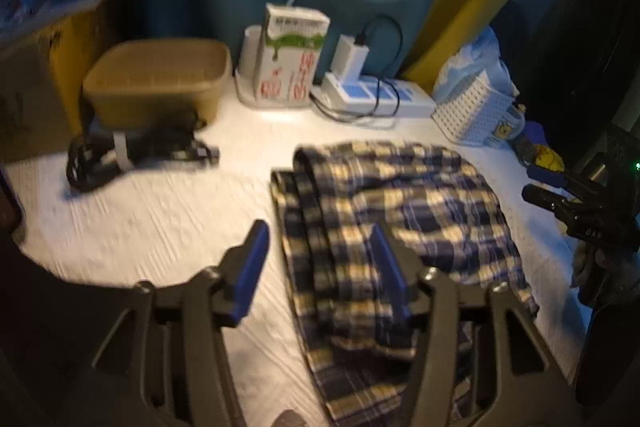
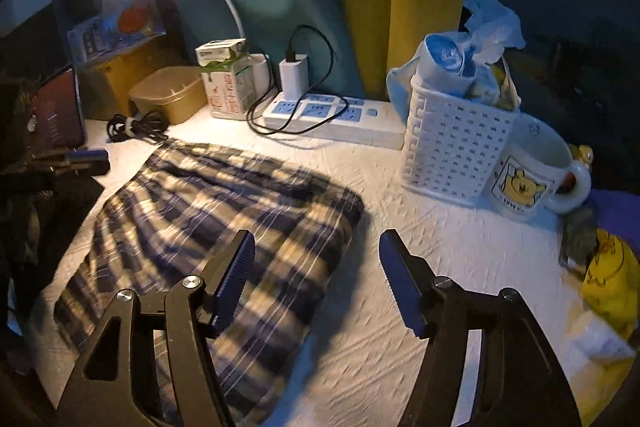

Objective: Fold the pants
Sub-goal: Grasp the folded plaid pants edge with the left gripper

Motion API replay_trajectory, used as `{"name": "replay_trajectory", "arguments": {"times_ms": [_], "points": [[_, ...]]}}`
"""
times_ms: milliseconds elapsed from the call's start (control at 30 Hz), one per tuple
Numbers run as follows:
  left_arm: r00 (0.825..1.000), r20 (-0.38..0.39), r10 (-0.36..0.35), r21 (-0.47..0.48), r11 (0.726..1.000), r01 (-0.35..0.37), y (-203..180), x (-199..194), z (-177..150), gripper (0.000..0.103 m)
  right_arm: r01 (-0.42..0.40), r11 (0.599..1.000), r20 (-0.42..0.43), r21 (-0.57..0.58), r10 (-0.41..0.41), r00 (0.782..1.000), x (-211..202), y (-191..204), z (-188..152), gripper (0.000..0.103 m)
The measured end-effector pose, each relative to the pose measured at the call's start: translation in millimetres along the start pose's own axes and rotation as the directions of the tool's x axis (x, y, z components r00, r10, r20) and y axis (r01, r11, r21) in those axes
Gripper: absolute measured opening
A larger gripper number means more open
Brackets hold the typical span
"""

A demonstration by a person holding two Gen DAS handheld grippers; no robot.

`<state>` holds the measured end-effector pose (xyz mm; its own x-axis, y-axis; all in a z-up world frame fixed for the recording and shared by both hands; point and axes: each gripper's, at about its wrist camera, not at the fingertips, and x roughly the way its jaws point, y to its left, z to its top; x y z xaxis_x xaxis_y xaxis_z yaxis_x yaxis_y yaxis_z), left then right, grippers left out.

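Observation:
The blue and cream plaid pants (image 1: 400, 211) lie folded over in layers on the white table (image 1: 160, 227). They also show in the right wrist view (image 2: 208, 223). My left gripper (image 1: 320, 239) is open and empty above the pants' left edge, one finger over the table and one over the cloth. My right gripper (image 2: 316, 247) is open and empty above the pants' right edge. The right gripper appears at the right of the left wrist view (image 1: 560, 191). The left gripper appears at the left of the right wrist view (image 2: 80, 159).
Along the back stand a tan plastic box (image 1: 160, 83), a milk carton (image 1: 292, 55), a power strip with a charger (image 1: 376, 95) and a white perforated basket (image 2: 456, 143). A Pooh mug (image 2: 532, 175) stands beside the basket. A bundled black cable (image 1: 132, 155) lies left.

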<state>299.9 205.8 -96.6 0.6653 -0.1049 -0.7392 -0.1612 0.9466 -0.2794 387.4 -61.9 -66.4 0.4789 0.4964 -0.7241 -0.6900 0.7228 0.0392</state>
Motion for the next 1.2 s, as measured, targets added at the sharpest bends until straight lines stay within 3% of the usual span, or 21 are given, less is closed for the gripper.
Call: {"name": "replay_trajectory", "arguments": {"times_ms": [67, 400, 667, 900, 1033, 1133, 1200], "points": [[1.0, -0.011, -0.006, -0.017, 1.0, 0.006, -1.8, 4.5, -6.0, 0.064, -0.003, 1.0, -0.008, 0.008, 0.003, 1.0, 0.1, 0.7, -5.5, 0.068], [0.999, -0.028, -0.016, -0.046, 0.999, 0.015, 8.7, 39.8, 7.3, 0.065, -0.006, 0.994, -0.03, 0.107, 0.009, 0.999, 21.5, -25.5, -19.5, 0.068], [0.992, -0.121, -0.038, -0.045, 0.998, 0.033, 10.0, 82.7, 20.3, 0.065, -0.055, 0.989, -0.062, 0.139, 0.064, 0.996, 58.8, -38.8, -13.6, 0.068], [0.991, -0.131, -0.02, 0.034, 0.999, 0.025, 0.8, 90.0, 22.6, 0.066, -0.12, 0.979, -0.068, 0.165, 0.133, 0.989, 87.8, -41.3, -3.0, 0.068], [0.985, -0.137, -0.107, 0.043, 0.993, 0.114, -6.9, 95.7, 24.0, 0.065, -0.148, 0.975, -0.047, 0.163, 0.157, 0.986, 91.3, -38.6, -0.5, 0.068], [0.987, -0.128, -0.101, 0.097, 0.989, 0.113, -16.4, 100.5, 23.9, 0.064, -0.17, 0.977, -0.056, 0.132, 0.178, 0.982, 96.7, -28.5, 3.6, 0.068], [0.988, -0.127, -0.092, 0.11, 0.988, 0.106, -17.9, 100.5, 23.5, 0.057, -0.148, 0.983, -0.061, 0.107, 0.155, 0.986, 99.7, -20.4, 6.2, 0.068]]}}
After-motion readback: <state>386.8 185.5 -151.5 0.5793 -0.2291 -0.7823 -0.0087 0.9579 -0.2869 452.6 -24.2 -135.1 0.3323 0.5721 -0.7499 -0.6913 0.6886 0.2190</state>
